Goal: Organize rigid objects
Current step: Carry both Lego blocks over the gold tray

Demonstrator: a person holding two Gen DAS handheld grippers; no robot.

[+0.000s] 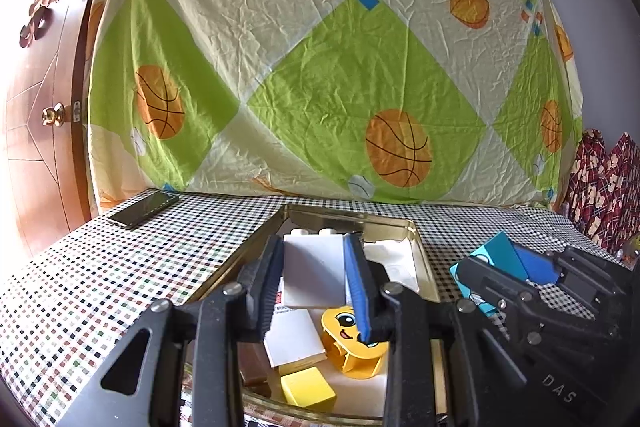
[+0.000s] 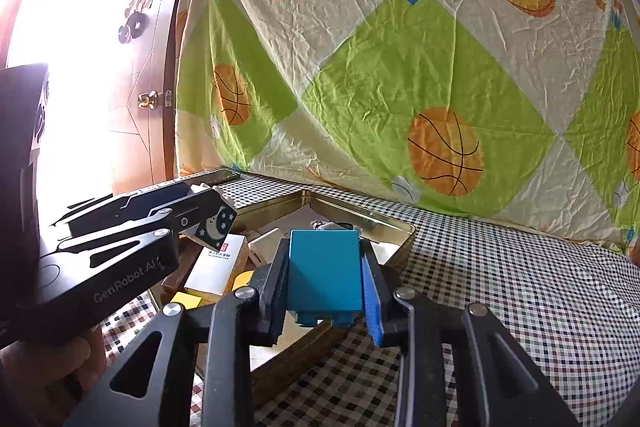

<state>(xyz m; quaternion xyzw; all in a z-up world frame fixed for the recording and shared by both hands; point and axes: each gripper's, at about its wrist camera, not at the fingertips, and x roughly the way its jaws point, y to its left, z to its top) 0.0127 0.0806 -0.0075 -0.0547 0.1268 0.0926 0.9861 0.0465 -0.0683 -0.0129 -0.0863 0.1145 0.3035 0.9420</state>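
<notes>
A gold metal tin [image 1: 416,247] lies on the checked tablecloth and holds several blocks: a yellow smiley-face block [image 1: 352,343], a yellow cube [image 1: 306,389], a white box [image 1: 294,341]. My left gripper [image 1: 314,247] is shut on a white-backed block [image 1: 314,269] above the tin; in the right wrist view that block shows a dark moon-and-stars face [image 2: 216,223]. My right gripper [image 2: 324,259] is shut on a teal block [image 2: 324,271] over the tin's [image 2: 400,239] near right edge. It shows in the left wrist view [image 1: 516,263] at right.
A dark phone [image 1: 144,209] lies at the table's far left. A green and cream basketball-print sheet [image 1: 320,67] hangs behind the table. A wooden door [image 1: 40,107] stands at left. Red patterned cloth [image 1: 600,187] sits at far right.
</notes>
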